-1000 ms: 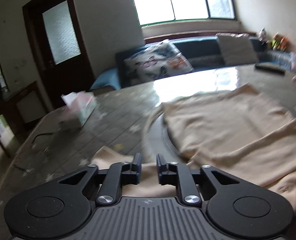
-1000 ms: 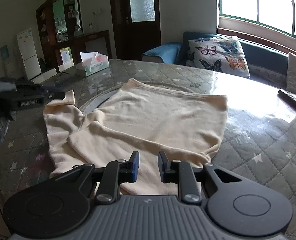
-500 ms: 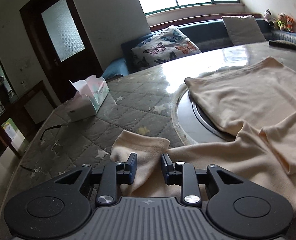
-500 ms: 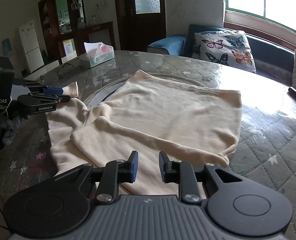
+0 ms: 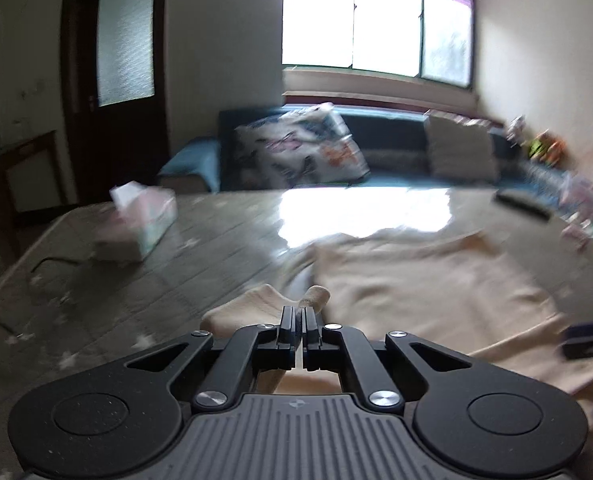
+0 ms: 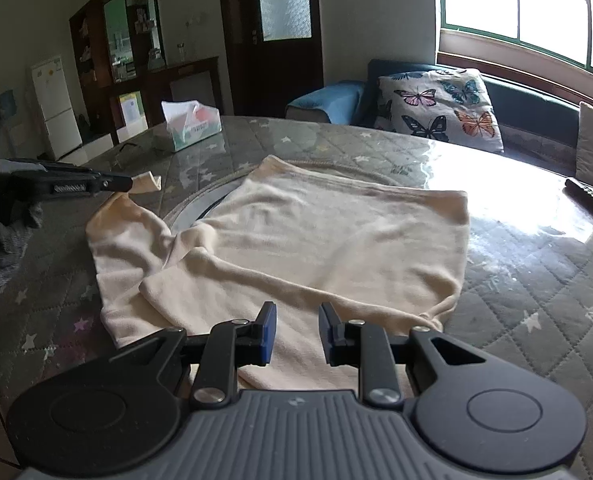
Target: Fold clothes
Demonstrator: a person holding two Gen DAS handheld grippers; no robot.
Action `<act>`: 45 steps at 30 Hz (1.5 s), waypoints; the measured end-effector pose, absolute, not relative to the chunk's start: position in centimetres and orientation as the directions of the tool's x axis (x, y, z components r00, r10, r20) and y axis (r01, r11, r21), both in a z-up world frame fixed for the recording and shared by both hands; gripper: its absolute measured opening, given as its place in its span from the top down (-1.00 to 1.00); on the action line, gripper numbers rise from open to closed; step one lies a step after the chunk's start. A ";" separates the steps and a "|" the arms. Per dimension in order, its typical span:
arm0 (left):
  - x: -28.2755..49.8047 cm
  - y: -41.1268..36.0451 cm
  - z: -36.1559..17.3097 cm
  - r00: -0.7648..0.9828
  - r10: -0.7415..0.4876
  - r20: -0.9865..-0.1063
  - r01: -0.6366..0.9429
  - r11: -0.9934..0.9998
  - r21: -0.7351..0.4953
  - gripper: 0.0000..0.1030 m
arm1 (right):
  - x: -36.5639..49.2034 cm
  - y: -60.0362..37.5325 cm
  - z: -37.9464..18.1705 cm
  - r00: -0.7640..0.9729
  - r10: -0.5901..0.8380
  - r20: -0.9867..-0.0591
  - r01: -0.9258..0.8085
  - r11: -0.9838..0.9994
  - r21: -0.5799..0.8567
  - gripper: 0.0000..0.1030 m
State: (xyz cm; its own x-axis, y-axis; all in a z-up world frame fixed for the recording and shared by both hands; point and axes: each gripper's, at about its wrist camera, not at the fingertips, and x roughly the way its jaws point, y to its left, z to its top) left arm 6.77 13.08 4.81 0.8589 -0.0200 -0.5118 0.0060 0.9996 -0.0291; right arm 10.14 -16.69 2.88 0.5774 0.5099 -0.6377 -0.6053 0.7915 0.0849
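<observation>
A cream long-sleeved garment (image 6: 316, 240) lies spread on the quilted table (image 6: 536, 300); it also shows in the left wrist view (image 5: 436, 280). My left gripper (image 5: 299, 314) is shut on the cuff of its left sleeve (image 5: 256, 306) and holds it lifted off the table. In the right wrist view that gripper (image 6: 124, 183) is at the far left with the cuff (image 6: 146, 182) sticking out of it. My right gripper (image 6: 295, 330) is open and empty, just above the garment's near edge, over a folded sleeve (image 6: 216, 292).
A tissue box (image 6: 192, 122) stands at the table's far left, also in the left wrist view (image 5: 136, 224). A dark remote (image 6: 592, 198) lies at the right edge. A sofa with a butterfly cushion (image 6: 436, 108) is behind the table. A dark cloth (image 6: 4, 236) lies at left.
My left gripper has closed on the sleeve cuff and lifted it off the table. My right gripper has stayed open over the near edge and barely moved.
</observation>
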 end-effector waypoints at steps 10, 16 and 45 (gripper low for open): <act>6.3 4.8 8.5 0.859 -0.299 -0.416 0.263 0.954 -0.142 0.94 | 10.0 -19.4 3.9 0.611 0.520 -0.598 -0.568 0.813 0.126 0.56; 6.9 3.3 7.9 0.848 -0.278 -0.451 0.279 0.958 -0.066 0.89 | 10.4 -20.7 3.9 0.600 0.531 -0.598 -0.540 0.820 0.187 0.56; -0.1 14.8 -1.3 0.765 0.075 -0.639 -0.116 0.993 -0.021 -0.47 | 19.0 -6.6 -1.4 0.300 0.657 -0.692 -0.542 0.714 0.443 0.44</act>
State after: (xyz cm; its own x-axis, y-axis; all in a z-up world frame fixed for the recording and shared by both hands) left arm -0.06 14.75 -1.30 0.7654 0.0753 -0.6391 -0.1155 0.9931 -0.0214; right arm 19.05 -6.57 -1.41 0.2998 0.6565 -0.6922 -0.5422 0.7142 0.4426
